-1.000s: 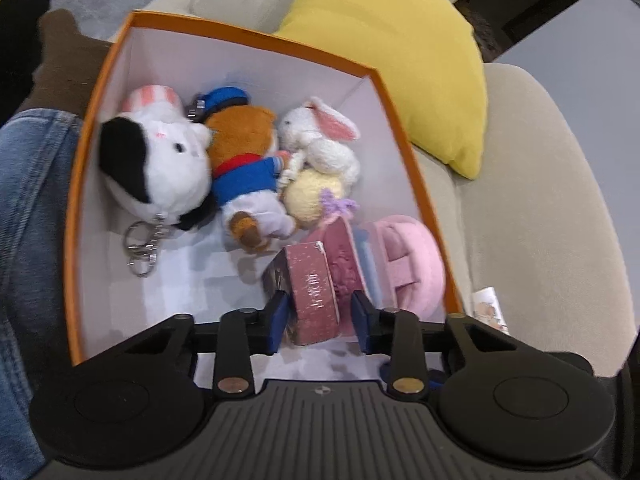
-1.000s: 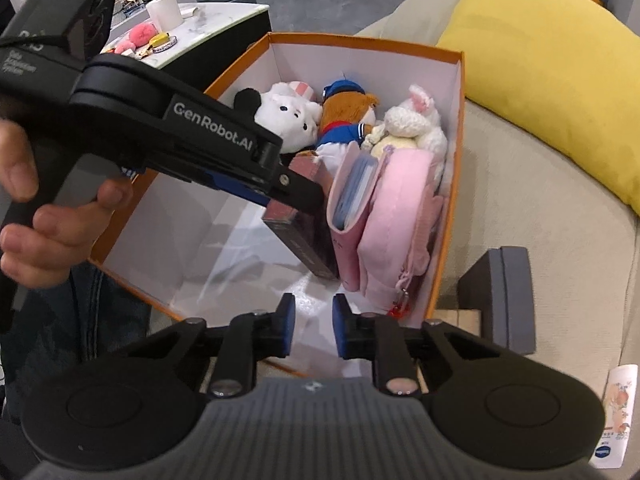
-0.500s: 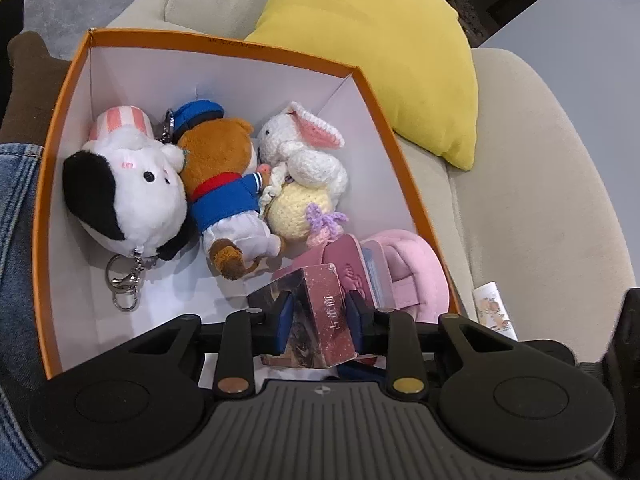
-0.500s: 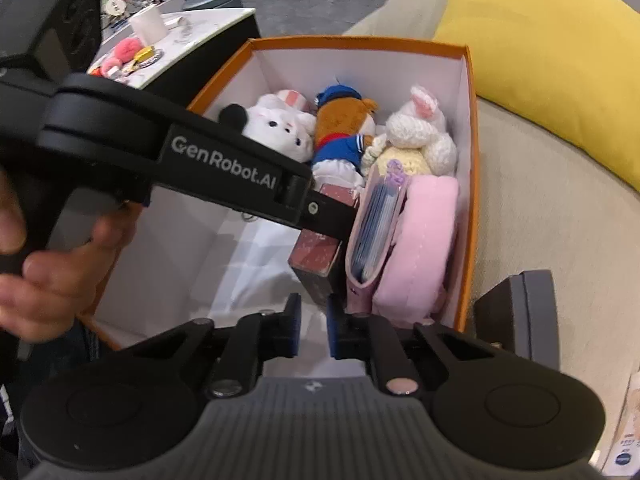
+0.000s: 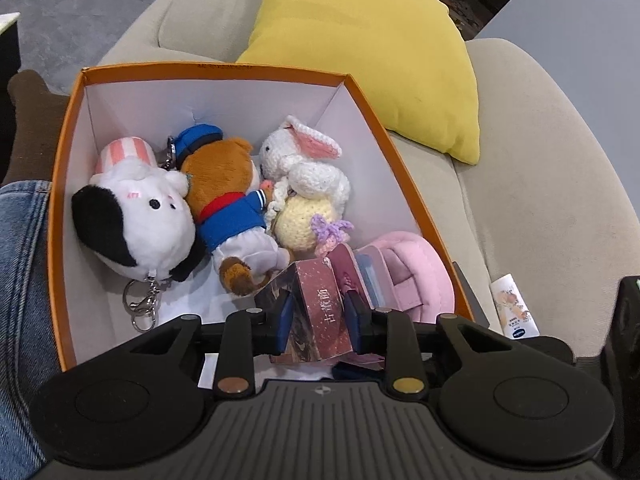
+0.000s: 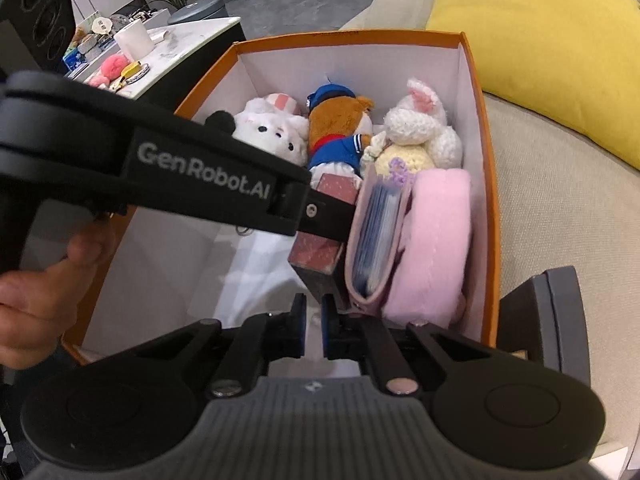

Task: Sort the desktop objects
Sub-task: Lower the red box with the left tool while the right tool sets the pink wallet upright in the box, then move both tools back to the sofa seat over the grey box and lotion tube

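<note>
An orange carton [image 5: 56, 208] with white walls sits on a sofa. In it lie a black-and-white plush dog [image 5: 136, 220], a brown bear in blue [image 5: 228, 200] and a crochet rabbit [image 5: 308, 172]. My left gripper [image 5: 319, 316] is closing, and its blue pads press both sides of a dark red box [image 5: 316, 300]. That box leans on a pink card holder [image 6: 376, 240] next to a pink plush pouch [image 6: 432, 240]. My right gripper [image 6: 314, 320] is opening, with a narrow gap and nothing between its pads. It is just below the red box's [image 6: 316, 248] lower corner.
A yellow cushion [image 5: 360, 60] rests on the beige sofa [image 5: 540, 200], and a small tube [image 5: 514, 312] lies beside the carton. A person's jeans [image 5: 20, 260] border the carton's left side; a hand [image 6: 40, 280] holds the left gripper. A white table [image 6: 160, 48] with clutter stands behind.
The left pads have closed onto the dark red box, which now stands more upright between them. The right gripper has come closer to the box's lower end and its gap has narrowed.
</note>
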Demonstrator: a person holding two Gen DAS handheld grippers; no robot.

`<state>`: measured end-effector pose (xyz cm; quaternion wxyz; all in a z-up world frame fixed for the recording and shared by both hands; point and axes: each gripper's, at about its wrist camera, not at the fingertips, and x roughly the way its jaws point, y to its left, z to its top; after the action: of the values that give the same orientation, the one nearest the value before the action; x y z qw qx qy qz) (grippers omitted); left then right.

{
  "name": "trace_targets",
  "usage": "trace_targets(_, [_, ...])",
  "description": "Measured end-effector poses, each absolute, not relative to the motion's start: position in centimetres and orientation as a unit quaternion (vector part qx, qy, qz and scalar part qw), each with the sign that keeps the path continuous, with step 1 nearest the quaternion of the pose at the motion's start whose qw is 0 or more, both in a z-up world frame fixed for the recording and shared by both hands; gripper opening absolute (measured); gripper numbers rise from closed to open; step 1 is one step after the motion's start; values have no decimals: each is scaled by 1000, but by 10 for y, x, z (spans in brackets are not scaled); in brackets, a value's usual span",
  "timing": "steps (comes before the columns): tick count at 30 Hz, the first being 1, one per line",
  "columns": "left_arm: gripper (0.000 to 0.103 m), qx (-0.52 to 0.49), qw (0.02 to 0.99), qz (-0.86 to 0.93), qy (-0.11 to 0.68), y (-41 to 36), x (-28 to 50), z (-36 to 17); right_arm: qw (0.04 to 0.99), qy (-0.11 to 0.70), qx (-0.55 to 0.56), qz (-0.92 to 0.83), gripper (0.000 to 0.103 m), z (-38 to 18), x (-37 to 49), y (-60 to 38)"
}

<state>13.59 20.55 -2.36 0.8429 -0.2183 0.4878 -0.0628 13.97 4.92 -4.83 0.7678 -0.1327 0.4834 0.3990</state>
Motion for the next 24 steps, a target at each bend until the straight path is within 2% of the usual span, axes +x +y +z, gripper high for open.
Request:
trace_targets(6, [38, -216, 844, -51, 488, 205, 133, -19, 771, 468, -145, 406, 13, -37, 129, 38])
trace_targets(8, [48, -218, 845, -42, 487, 206, 132, -19, 773, 463, -146, 408, 14, -33, 126, 32])
trace_targets(14, [49, -228, 844, -32, 485, 208, 126, -17, 784, 440, -138, 416, 19, -18, 115, 11])
trace_targets(24, [49, -228, 850, -11, 475, 211, 117, -8, 807, 409, -114, 410, 20, 4, 105, -26])
